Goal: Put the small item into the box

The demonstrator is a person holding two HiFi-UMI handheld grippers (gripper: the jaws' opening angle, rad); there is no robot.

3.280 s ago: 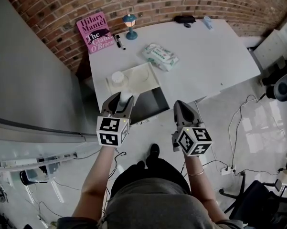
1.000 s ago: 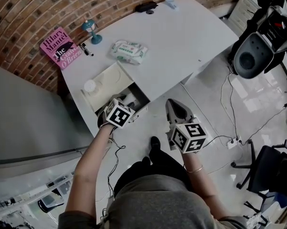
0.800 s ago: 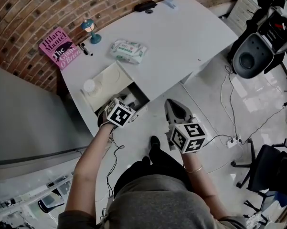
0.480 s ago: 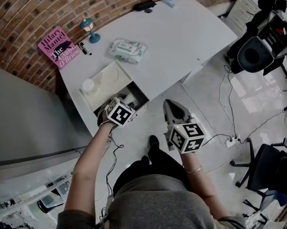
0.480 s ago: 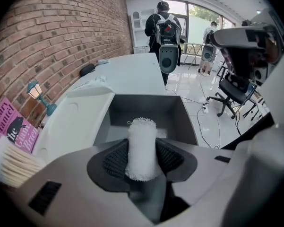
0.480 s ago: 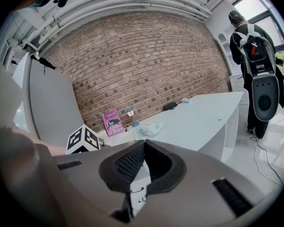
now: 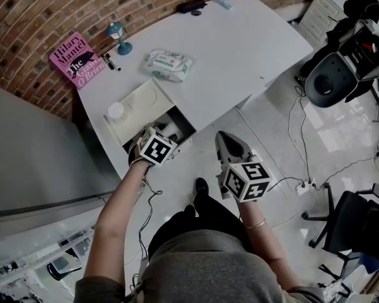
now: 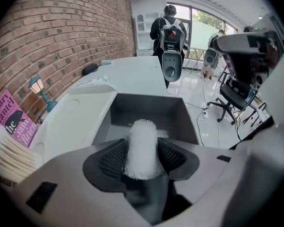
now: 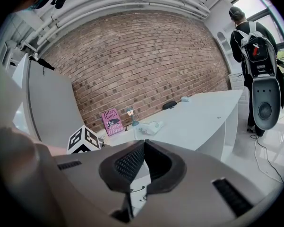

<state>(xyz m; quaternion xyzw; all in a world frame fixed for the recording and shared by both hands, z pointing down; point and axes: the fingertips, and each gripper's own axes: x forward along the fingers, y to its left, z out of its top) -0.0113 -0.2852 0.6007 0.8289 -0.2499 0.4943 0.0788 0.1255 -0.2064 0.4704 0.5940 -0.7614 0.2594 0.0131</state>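
Left claw has just been opening around the white roll.

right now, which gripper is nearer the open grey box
Left. The left gripper is right over the grey box, its jaws just opening with the white roll between them; the right gripper hangs apart from it, over the floor.

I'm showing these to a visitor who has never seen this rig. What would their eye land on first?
Most likely the white fluffy roll standing between the jaws of the left gripper, which have just been opening, right above the open grey box at the near edge of the white desk. After that, the pink book leaning on the brick wall at the desk's far left end.
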